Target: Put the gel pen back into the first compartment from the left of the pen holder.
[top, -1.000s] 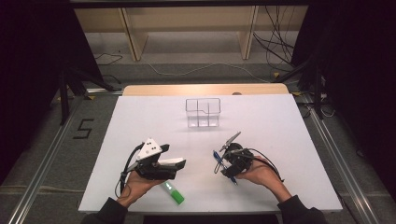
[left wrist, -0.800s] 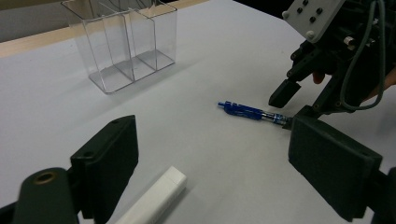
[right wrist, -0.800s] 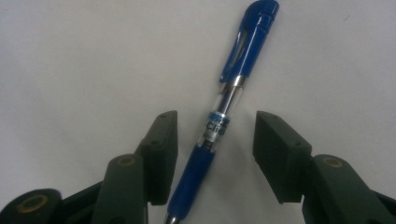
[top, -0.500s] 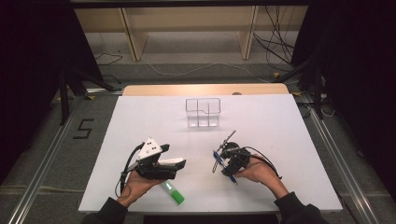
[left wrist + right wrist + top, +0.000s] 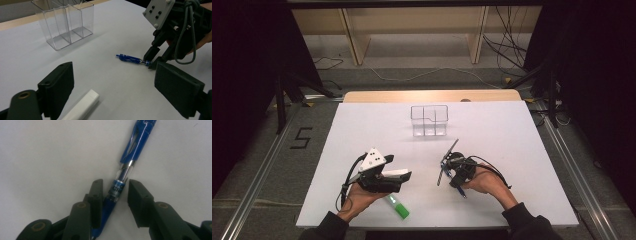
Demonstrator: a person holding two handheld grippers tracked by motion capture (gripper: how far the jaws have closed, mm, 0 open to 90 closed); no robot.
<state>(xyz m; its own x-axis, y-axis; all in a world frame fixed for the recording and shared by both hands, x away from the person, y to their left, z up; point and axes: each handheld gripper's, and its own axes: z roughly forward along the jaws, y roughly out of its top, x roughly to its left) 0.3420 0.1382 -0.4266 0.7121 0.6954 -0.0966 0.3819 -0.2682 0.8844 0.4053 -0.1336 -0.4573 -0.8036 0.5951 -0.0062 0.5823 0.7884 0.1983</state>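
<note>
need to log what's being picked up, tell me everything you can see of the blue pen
The blue pen is a plastic click pen with a blue clip end, a clear middle section with a silver ring and a blue printed band. It lies flat on the white table. The right gripper straddles its lower barrel; its jaws have just been closing, one pad touching the barrel, the other with a gap left.

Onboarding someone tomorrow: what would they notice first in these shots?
The right gripper low over the white table, a blue pen between jaws that have just been closing; a sliver of gap shows at one pad. Beyond it stands a clear divided organizer, mid-table. The left gripper waits open near a white-and-green marker at the near edge.
</note>
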